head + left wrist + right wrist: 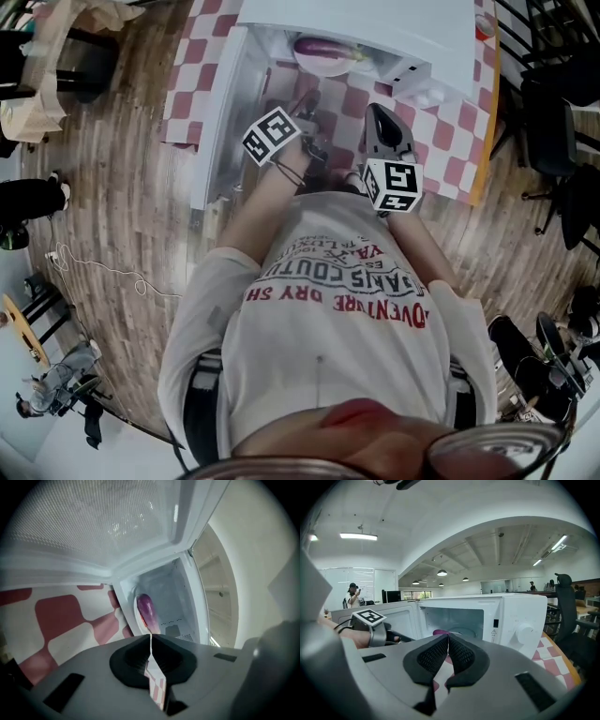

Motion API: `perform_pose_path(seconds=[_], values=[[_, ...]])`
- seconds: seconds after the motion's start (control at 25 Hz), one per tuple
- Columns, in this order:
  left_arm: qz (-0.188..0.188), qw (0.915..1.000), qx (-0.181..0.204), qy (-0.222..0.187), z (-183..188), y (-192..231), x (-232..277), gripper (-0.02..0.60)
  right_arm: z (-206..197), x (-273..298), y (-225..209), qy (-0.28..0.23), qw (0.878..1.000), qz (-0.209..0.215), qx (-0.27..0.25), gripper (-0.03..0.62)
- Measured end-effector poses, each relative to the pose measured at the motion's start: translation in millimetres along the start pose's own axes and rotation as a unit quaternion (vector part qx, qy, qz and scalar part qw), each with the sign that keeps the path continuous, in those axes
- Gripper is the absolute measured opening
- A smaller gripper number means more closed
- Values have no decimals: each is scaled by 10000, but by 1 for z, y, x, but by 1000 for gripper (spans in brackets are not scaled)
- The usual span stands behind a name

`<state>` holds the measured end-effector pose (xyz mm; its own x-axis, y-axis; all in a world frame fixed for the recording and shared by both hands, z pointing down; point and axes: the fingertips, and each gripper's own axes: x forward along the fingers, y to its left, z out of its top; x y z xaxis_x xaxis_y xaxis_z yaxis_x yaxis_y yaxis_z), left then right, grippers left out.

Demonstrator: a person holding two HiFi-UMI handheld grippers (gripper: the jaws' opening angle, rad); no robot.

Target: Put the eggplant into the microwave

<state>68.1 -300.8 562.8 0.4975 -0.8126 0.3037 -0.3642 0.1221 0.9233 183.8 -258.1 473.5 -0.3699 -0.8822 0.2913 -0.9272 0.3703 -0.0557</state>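
table (480, 141), seen from above: its top is covered by a red-and-white checked cloth (450, 122), and an orange edge shows along the right side. one thing stands directly on the cloth: a white microwave (366, 23), at the far part of the top. its door (217, 112) is swung open on the left and reaches out over the cloth's near edge. the table stands on a wood-plank floor (122, 187). on the floor, a white cable (103, 272) lies at left and a black chair (553, 131) stands at right.
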Motion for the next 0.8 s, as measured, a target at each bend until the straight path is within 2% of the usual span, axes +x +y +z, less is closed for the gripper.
perform_pose_path(seconds=[0.04,0.16,0.24,0.28,0.36,0.44,0.52,0.6,0.68,0.72,0.8], values=[[7,9999,104,34,-3,-1,-7,32,1,0,0,-17,10000,-10,8,26],[-258,9968,735,177,-9,-20,-26,25,4,2,-1,-67,10000,-38,32,26],[-410,9871,1526,256,-12,-36,-35,25,6,3,-2,-106,9999,-57,53,25],[-486,9782,2000,268,-14,-47,-38,25,7,3,-2,-125,9999,-64,65,26],[-627,9510,3020,204,-14,-70,-44,25,10,5,-2,-164,9998,-70,86,26],[-721,9138,3996,40,-12,-91,-48,25,12,6,-1,-209,9997,-68,93,26],[-752,8781,4723,-153,-9,-108,-53,25,16,7,0,-256,9996,-66,77,25],[-714,8492,5220,-353,-4,-121,-56,25,19,9,1,-289,9996,-66,42,25],[-654,8274,5554,-524,1,-129,-59,25,23,10,1,-324,9994,-74,2,25],[-629,8202,5657,-576,3,-130,-59,25,24,10,1,-342,9994,-85,-17,25],[-620,8136,5750,-599,6,-131,-58,25,26,13,2,-372,9992,-102,-47,25]])
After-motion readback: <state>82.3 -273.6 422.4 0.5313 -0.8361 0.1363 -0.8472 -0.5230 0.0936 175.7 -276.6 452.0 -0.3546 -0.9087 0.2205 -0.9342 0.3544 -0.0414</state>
